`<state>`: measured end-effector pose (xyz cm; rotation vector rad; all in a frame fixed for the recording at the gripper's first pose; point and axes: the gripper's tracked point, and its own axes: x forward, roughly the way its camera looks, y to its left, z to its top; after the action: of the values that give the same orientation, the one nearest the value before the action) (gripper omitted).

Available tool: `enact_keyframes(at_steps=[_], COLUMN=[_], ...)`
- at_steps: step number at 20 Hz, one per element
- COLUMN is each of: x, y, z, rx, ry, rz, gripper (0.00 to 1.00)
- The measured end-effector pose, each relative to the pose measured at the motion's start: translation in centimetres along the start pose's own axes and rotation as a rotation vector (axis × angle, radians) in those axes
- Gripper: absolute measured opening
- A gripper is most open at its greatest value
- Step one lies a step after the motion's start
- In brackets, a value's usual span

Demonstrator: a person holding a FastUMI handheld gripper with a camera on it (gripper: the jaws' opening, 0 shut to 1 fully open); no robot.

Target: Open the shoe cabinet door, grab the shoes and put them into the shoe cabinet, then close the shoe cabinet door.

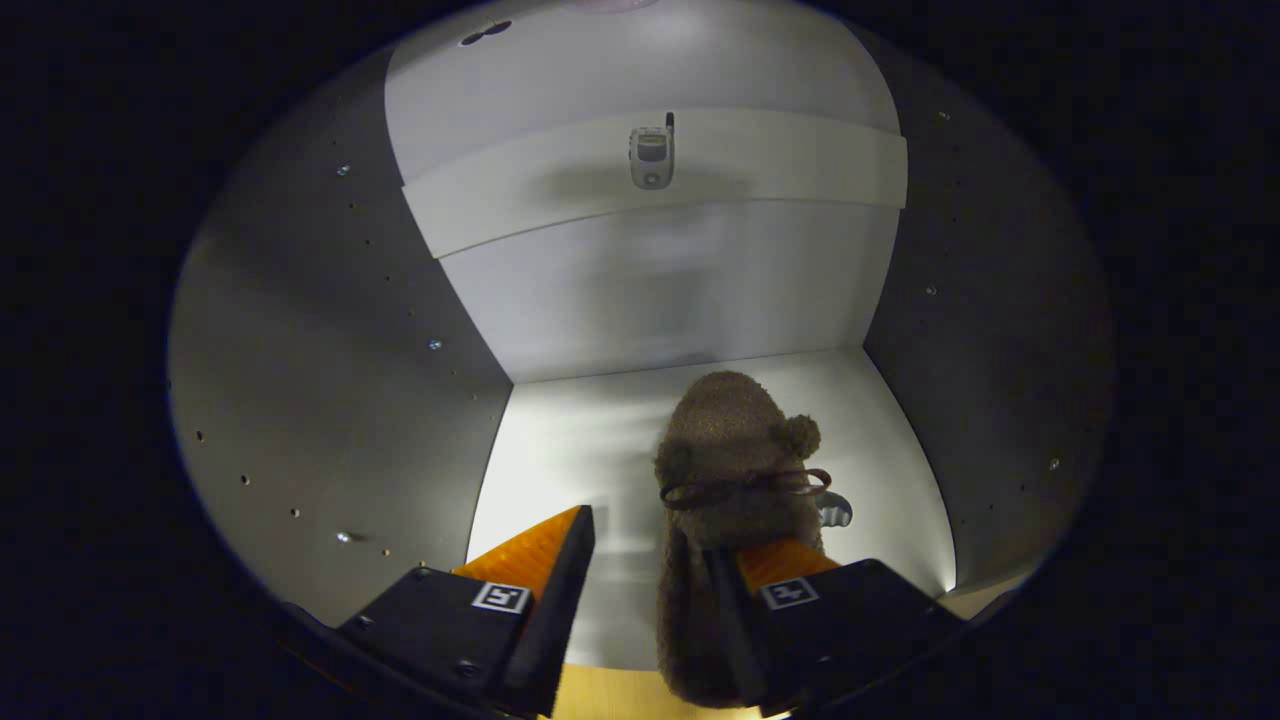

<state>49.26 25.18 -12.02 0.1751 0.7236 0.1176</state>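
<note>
The white shoe cabinet gapes around everything, grey side walls, an upper shelf carrying a small phone. On its floor lies a brown fuzzy slipper, against the right finger. The claw is released, fingers parted.

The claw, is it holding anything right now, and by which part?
Nothing held: the claw is open, with the brown fuzzy bear-shaped slipper against its right finger only.
</note>
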Motion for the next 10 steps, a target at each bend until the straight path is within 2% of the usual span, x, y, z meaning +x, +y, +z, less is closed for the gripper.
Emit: enact_keyframes(at_steps=[2,6,10], x=[-1.1,-3.9,-9.8], y=[0.5,0.5,0.2], z=[-0.3,0.5,2.7], rx=[-0.011,-0.027,-0.039], ry=[-0.017,-0.12,-0.316], rz=[0.013,0.008,-0.005], gripper=[0.83,0.98,0.99])
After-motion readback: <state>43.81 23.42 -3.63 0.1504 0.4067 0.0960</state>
